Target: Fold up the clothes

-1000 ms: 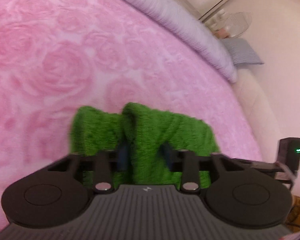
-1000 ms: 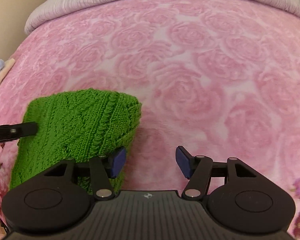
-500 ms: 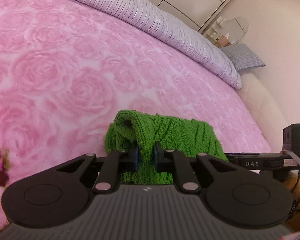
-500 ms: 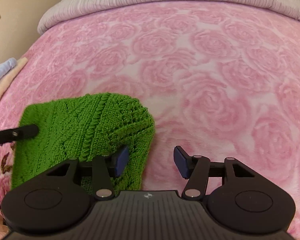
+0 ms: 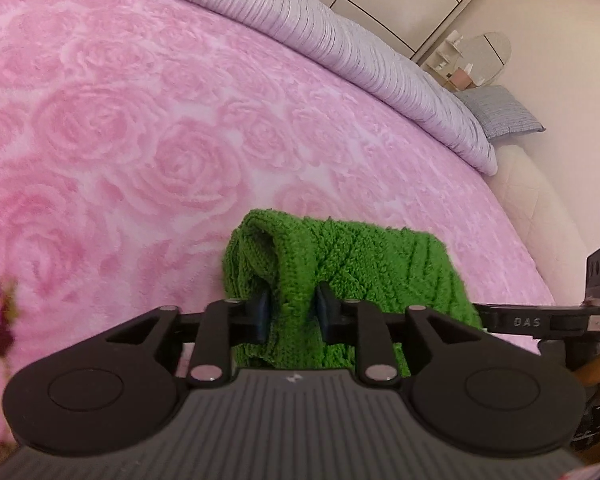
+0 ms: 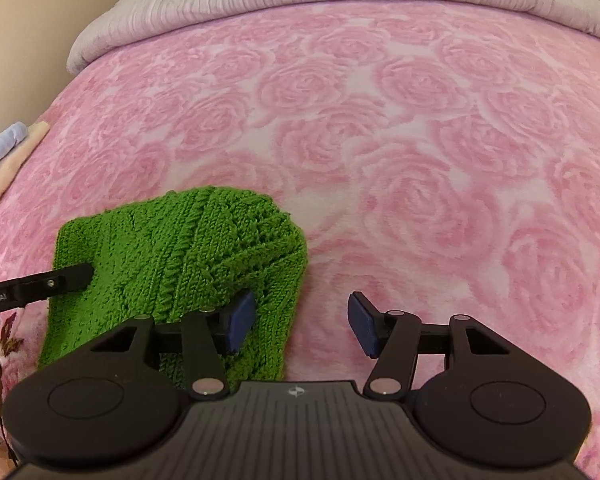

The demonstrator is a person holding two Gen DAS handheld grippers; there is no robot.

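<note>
A green cable-knit garment (image 5: 364, 256) lies folded into a compact bundle on the pink rose-patterned blanket (image 5: 148, 128). My left gripper (image 5: 291, 312) straddles a thick raised fold at its near left corner; the jaws stand partly open, with knit filling the gap. In the right wrist view the garment (image 6: 180, 252) sits at lower left, with one left finger (image 6: 66, 278) resting on its left edge. My right gripper (image 6: 302, 324) is open at the garment's right edge, its left pad over the knit and its right pad over bare blanket. Its finger (image 5: 520, 322) shows at right.
A lilac ribbed duvet (image 5: 340, 40) runs along the far side of the bed, with a grey pillow (image 5: 500, 114) at its end. Cupboards and a round mirror (image 5: 492, 52) stand beyond. Pale folded cloth (image 6: 0, 152) lies off the bed's left edge.
My left gripper closed on the knit fold, then its jaws widened again. The garment has settled a little flatter. My right gripper stayed open beside the garment.
</note>
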